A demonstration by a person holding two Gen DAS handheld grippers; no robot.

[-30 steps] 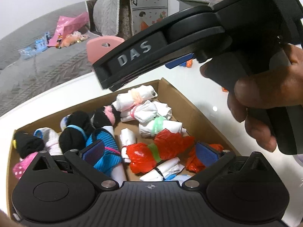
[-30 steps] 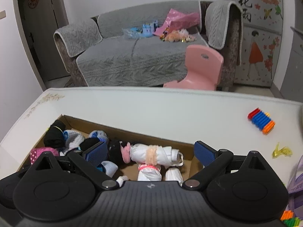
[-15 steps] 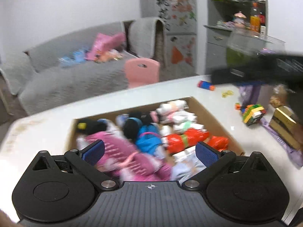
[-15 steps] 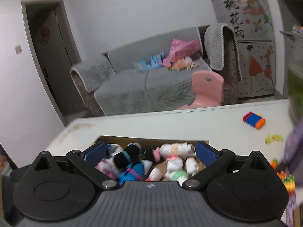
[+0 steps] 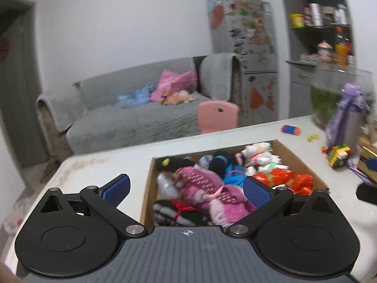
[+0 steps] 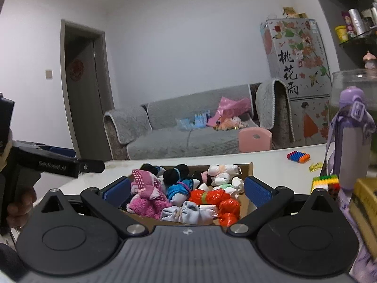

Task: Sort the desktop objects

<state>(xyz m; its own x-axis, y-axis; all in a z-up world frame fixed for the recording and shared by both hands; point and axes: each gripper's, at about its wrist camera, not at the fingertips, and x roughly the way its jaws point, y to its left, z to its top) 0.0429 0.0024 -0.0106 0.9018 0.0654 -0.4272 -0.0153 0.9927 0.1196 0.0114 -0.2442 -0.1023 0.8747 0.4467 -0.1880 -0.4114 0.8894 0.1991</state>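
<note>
A cardboard box (image 5: 304, 162) packed with rolled socks sits on a white table (image 5: 113, 165), the anchor of this tidy-up scene. Both hand-held grippers hover over the box's near side, each with its blue-padded jaws spread wide and nothing between them; the right gripper (image 6: 187, 187) has just been opening to that full spread, while the left gripper (image 5: 186, 187) stands over the box's left wall. Inside the box, a fuzzy pink sock bundle (image 5: 200, 184) lies toward the near left, a blue striped pair (image 6: 179, 187) sits at the centre, red bundles banded in green (image 6: 212, 197) fill the near right, and white rolls (image 6: 222, 173) crowd the far right corner. Black pairs (image 5: 174, 162) line the far wall. Right of the box stand a purple bottle (image 6: 353, 136) and, just beside it, a block of coloured bricks (image 6: 326, 184). Beyond the box's far right corner, a blue-and-orange toy (image 6: 298, 156) and a yellow scrap (image 6: 315, 166) lie on the tabletop. A hand (image 6: 21, 202) gripping the left tool's handle shows to the left of the box.
</note>
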